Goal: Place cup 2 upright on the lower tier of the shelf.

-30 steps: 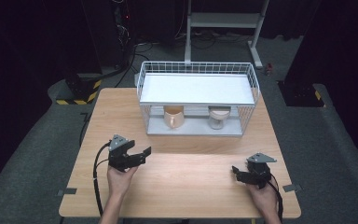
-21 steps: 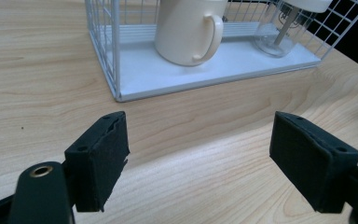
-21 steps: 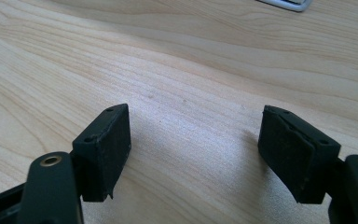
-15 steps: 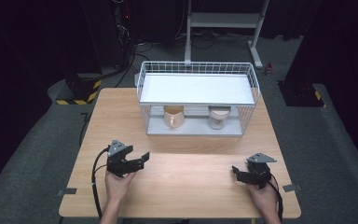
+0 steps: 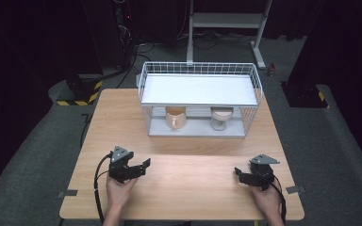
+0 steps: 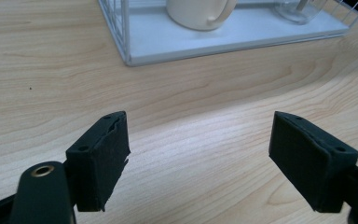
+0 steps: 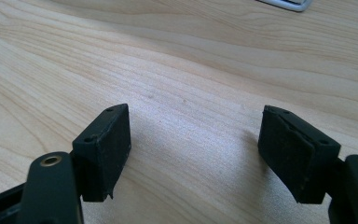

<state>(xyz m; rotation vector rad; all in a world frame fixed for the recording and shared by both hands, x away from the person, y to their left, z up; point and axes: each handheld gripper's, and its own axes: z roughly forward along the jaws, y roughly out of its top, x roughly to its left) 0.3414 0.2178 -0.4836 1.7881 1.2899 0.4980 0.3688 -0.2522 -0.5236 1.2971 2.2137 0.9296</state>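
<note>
My left gripper point(image 5: 146, 165) lies low over the wooden table point(image 5: 193, 188) at the near left, held by a hand. Its jaws stand open with only bare wood between them point(image 6: 198, 154). At the near right, my right gripper point(image 5: 237, 172) rests in the other hand, also open and holding nothing point(image 7: 193, 149). A white wire rack point(image 5: 198, 89) stands at the far middle. Under its white shelf sit a cream mug point(image 5: 175, 117) and a pale cup point(image 5: 220, 117). The left gripper view looks at the mug point(image 6: 200, 11) and a clear glass-like cup point(image 6: 300, 9) on the rack's white base point(image 6: 242, 39).
A white metal stand point(image 5: 226, 28) rises on the dark floor behind the table. A black and yellow striped block point(image 5: 82, 92) lies at the back left. Cables trail from both grippers over the near edge.
The left gripper has drifted a little toward the near edge of the table. The right gripper has stayed where it was.
</note>
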